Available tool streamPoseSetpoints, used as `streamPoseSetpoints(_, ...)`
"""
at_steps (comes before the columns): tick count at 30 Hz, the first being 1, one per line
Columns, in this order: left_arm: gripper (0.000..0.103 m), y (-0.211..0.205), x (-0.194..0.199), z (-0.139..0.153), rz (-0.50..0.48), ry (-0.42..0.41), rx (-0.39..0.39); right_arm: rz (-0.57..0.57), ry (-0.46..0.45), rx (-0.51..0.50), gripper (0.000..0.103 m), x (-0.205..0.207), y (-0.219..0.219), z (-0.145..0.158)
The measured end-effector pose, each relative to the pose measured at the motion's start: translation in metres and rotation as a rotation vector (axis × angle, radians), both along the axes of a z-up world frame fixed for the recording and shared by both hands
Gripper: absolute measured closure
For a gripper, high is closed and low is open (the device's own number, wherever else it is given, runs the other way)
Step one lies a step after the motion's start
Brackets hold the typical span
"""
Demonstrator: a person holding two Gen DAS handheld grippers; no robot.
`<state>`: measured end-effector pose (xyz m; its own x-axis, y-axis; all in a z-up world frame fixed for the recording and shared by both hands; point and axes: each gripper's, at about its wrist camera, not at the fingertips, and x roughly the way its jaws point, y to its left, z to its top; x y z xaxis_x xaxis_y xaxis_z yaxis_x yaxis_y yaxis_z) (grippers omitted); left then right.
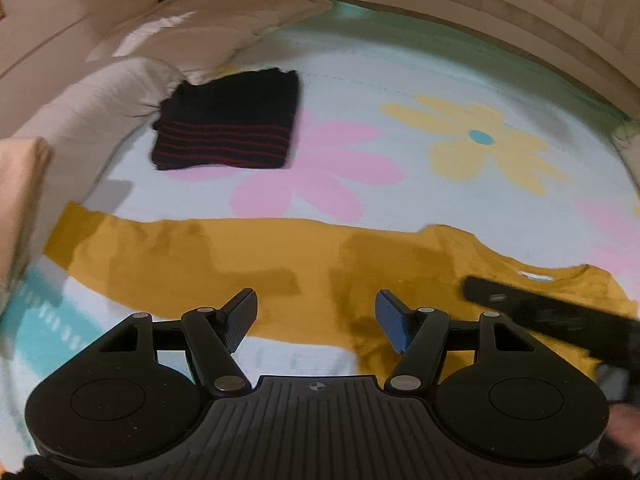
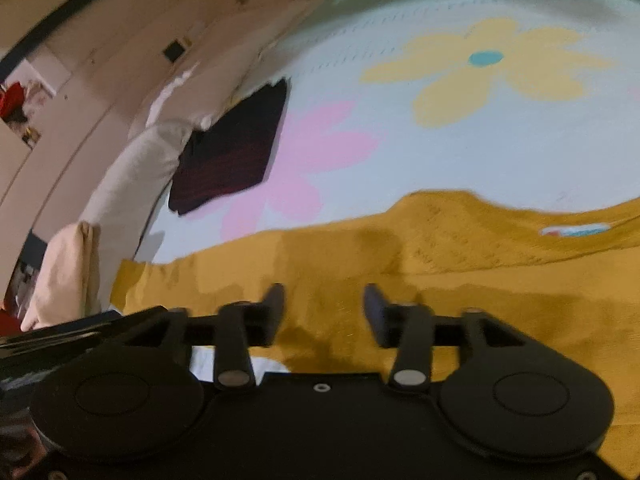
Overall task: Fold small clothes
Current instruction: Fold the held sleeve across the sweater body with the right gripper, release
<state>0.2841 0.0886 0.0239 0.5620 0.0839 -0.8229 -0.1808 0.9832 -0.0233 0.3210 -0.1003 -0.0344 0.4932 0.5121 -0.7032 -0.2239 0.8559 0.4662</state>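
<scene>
Shirt (image 1: 224, 256), mustard, spread flat across flowered bedsheet (image 1: 440, 80), collar to right. Left gripper (image 1: 316, 320) & right gripper (image 2: 324, 312): both wide, holding nothing. Risk: blurry view, so prob. a pinch catches one layer only, giving a skewed fold.

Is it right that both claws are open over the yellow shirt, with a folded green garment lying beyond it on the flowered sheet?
Not quite. The folded garment is black with red stripes, not green, as the left wrist view shows. The rest holds: the left claw and right claw are both open over the yellow shirt, and the garment lies beyond it on the flowered sheet.
</scene>
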Motion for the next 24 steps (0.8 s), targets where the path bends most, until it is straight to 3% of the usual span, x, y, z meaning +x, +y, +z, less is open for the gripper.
streamPoseSetpoints(3, 0.039, -0.009, 0.002, -0.012, -0.04, -0.014, -0.002, -0.049, -0.016, -0.016, 0.047, -0.007, -0.037, 0.008)
streamPoseSetpoints(6, 0.039, -0.025, 0.006, -0.03, -0.105, 0.011, 0.014, -0.128, -0.01, -0.092, 0.047, -0.014, -0.084, 0.009)
streamPoseSetpoints(10, 0.039, -0.047, 0.01, -0.05, -0.186, 0.052, -0.015, -0.281, 0.009, -0.127, 0.047, -0.024, -0.159, 0.008)
streamPoseSetpoints(14, 0.039, -0.058, 0.015, -0.066, -0.202, 0.07, -0.052, -0.455, 0.019, -0.15, 0.047, -0.034, -0.231, 0.001)
streamPoseSetpoints(19, 0.039, -0.06, 0.026, -0.098, -0.201, 0.16, -0.023, -0.522, 0.067, -0.195, 0.047, -0.031, -0.277, -0.02)
streamPoseSetpoints(24, 0.038, -0.073, 0.026, -0.102, -0.237, 0.135, 0.047, -0.487, 0.06, -0.189, 0.052, -0.018, -0.284, -0.033)
